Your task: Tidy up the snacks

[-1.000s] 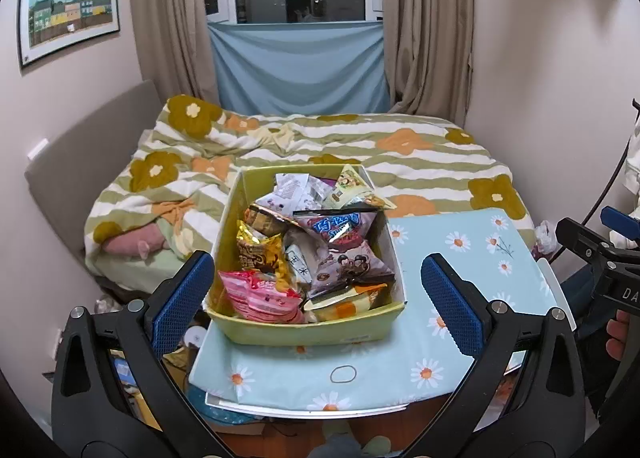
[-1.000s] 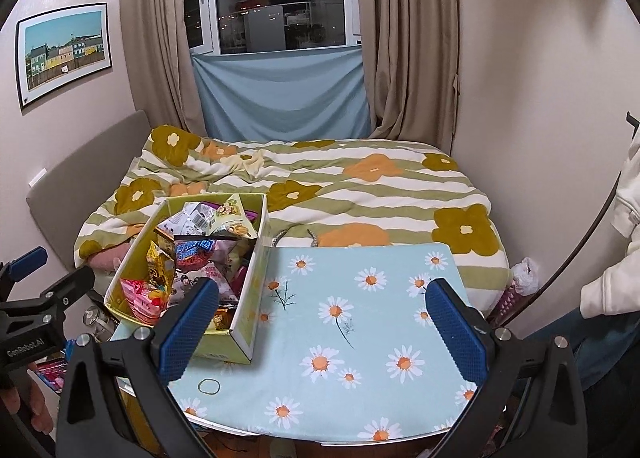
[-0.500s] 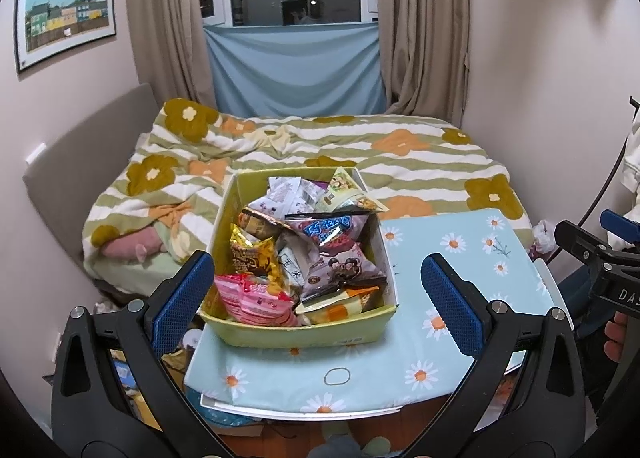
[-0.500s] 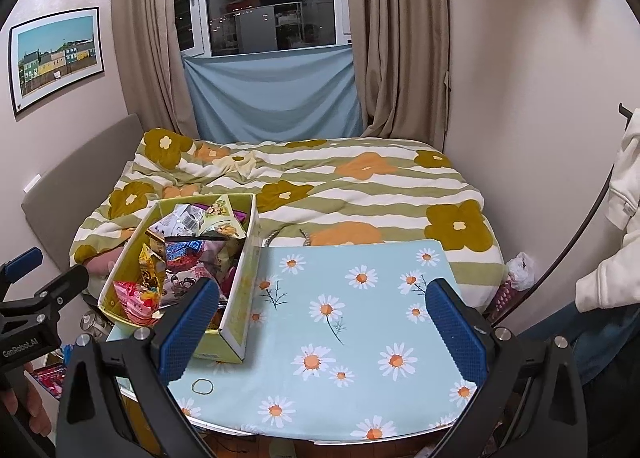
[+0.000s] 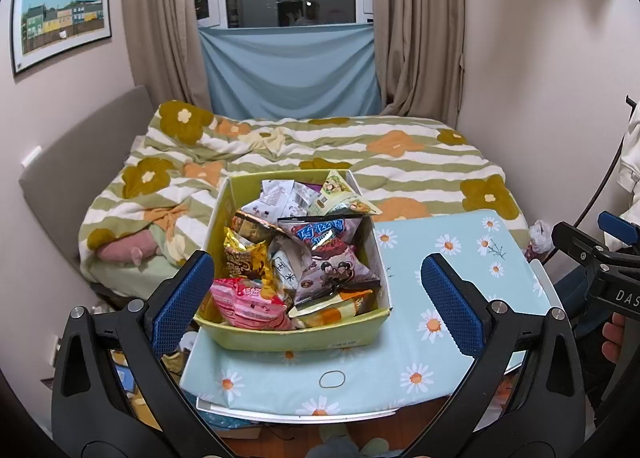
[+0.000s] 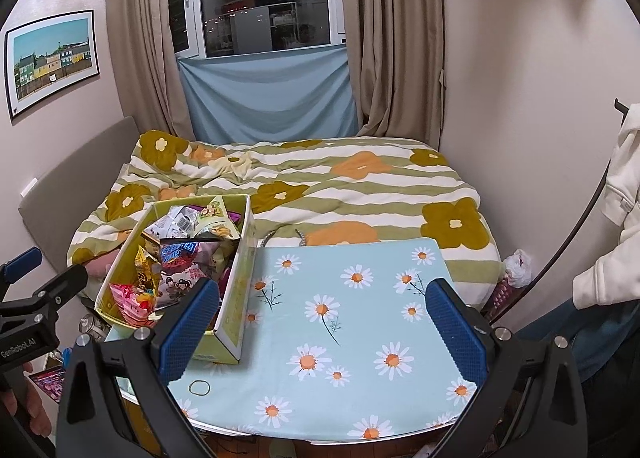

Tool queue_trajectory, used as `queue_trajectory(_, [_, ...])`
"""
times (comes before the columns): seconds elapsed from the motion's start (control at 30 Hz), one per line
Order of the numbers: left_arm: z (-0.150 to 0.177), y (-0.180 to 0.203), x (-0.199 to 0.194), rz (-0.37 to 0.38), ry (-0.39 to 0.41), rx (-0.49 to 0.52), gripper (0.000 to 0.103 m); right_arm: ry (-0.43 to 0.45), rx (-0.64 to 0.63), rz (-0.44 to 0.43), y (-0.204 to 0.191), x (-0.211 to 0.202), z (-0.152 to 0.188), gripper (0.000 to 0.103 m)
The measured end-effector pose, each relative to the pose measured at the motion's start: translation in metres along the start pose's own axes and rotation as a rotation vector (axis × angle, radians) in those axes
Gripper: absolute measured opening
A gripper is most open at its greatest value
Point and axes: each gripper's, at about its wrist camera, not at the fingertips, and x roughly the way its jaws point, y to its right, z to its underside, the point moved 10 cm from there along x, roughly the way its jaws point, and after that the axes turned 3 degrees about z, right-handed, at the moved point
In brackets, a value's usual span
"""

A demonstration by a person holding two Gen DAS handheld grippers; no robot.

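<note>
Over the last second both views drew slightly back, while the left tool (image 5: 318, 290) and right tool (image 6: 320, 324) gaped wide and empty, and the snacks (image 5: 296, 258) remained heaped in the green box (image 5: 296, 334) on the counter (image 6: 360, 322).

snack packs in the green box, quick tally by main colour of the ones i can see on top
Only the top layer in the green box shows:
pink pack: 1
gold pack: 1
purple packs: 2
white packs: 2
green triangular pack: 1
orange pack: 1
Total: 8
</note>
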Motion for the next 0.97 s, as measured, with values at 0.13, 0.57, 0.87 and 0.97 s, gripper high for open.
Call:
queue_trajectory(0.13, [0.0007,-0.0011,0.0003,-0.001,-0.002,0.0,0.103,-0.003,0.001,-0.002,0.0002,0.0001,0.0013,0.103])
queue_trajectory(0.57, [0.0028,-0.0046,-0.006,-0.009,0.021,-0.028,0.103,-0.002,0.001,-0.001,-0.0005,-0.0002,0.0024,0.103])
queue_trajectory(0.87, [0.0051,-0.0035,-0.0078,-0.032,0.029,-0.035,0.103,-0.004,0.004,0.0,-0.0004,-0.0002,0.0026,0.103])
queue_trajectory(0.97, [0.0057,-0.0042,-0.0091,-0.046,0.031,-0.036,0.103,-0.003,0.001,0.0,-0.0005,0.0,0.0031,0.103])
